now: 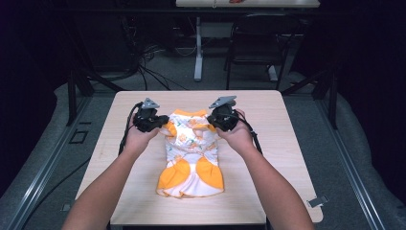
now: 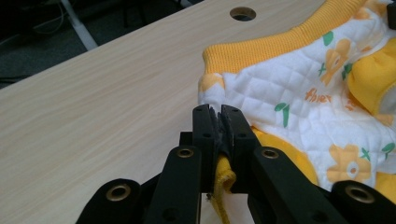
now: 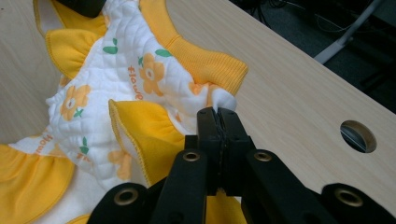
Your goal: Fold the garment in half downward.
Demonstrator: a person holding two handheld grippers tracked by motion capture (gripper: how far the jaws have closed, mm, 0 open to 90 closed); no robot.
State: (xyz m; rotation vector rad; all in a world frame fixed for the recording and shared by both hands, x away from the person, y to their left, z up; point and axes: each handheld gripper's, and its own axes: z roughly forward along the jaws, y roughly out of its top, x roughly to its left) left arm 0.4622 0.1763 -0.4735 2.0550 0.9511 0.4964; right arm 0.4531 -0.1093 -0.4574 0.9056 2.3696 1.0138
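Dress (image 1: pixel 190 153) lengthwise, collar far end

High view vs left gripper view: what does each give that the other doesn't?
High view: the whole garment with its orange ruffled hem, both hands, the right claw at its other shoulder, and a chair beyond the table.
Left gripper view: the left claw shut on a yellow fabric edge, quilted stitching, a flower print, and a round hole in the tabletop.
Both: garment, left claw, and the light wood table.
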